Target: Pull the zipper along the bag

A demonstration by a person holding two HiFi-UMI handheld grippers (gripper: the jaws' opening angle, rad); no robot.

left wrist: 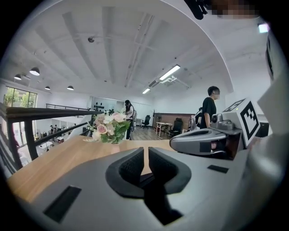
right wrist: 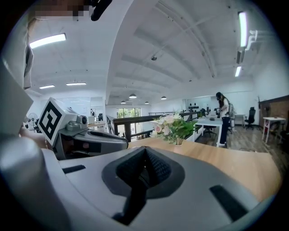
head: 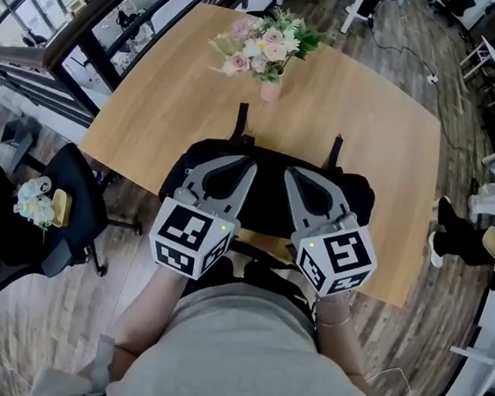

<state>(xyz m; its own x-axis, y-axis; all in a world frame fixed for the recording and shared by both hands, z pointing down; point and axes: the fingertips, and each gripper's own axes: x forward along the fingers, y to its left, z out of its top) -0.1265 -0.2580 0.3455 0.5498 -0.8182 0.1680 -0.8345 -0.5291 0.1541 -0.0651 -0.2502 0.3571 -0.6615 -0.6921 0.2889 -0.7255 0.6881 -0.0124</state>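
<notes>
Bag [head: 268, 195], black and soft, lies at the near edge of the wooden desk [head: 151, 114], right in front of us, with two dark straps [head: 240, 118] reaching from it toward the middle of the desk. We hold both tools low over its top, side by side and well within its outline. The left tool [head: 241, 161] sits over the bag's left half and the right tool [head: 295, 173] over its right half, with a strip of black fabric showing between them. We cannot make out the zipper itself from the head view. In the left gripper view the left tool [left wrist: 146, 153] has its dark pads [left wrist: 131, 164] a narrow slit apart, and only the pale desk shows through the gap, so nothing is between them. In the right gripper view the right tool [right wrist: 145, 155] has its pads pressed together along their whole length, with nothing visible caught in the seam. Each tool carries its marker cube [head: 193, 235] close to our wrists. Beyond the bag, near the far edge of the desk, stands a small vase of pink and white flowers [head: 270, 51]. A black office chair [head: 63, 210] stands on the floor off the desk's left side.
</notes>
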